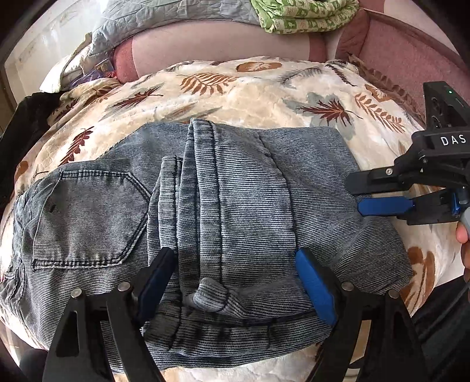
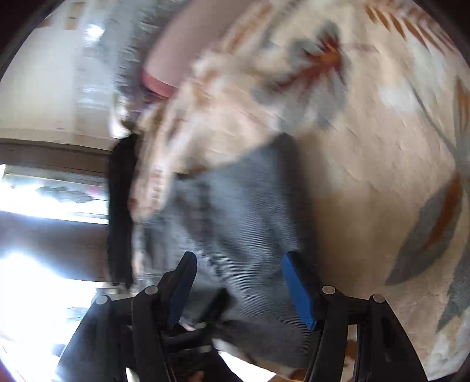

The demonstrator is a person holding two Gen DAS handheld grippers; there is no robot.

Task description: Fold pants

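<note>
Grey denim pants [image 1: 205, 223] folded into a bundle on leaf-print blanket [image 1: 264, 91] on the bed, left claw [image 1: 235, 282] spread wide over near edge, right claw [image 2: 238, 282] spread at bundle's right end, pinching nothing, right view blurred

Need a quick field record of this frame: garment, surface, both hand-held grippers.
garment: grey jeans, folded into a compact stack, back pocket facing up
surface: leaf-print blanket
left hand-held gripper: open, straddling the near fold
right hand-held gripper: open at the jeans' right edge; its own view is blurred
background: green cloth
</note>
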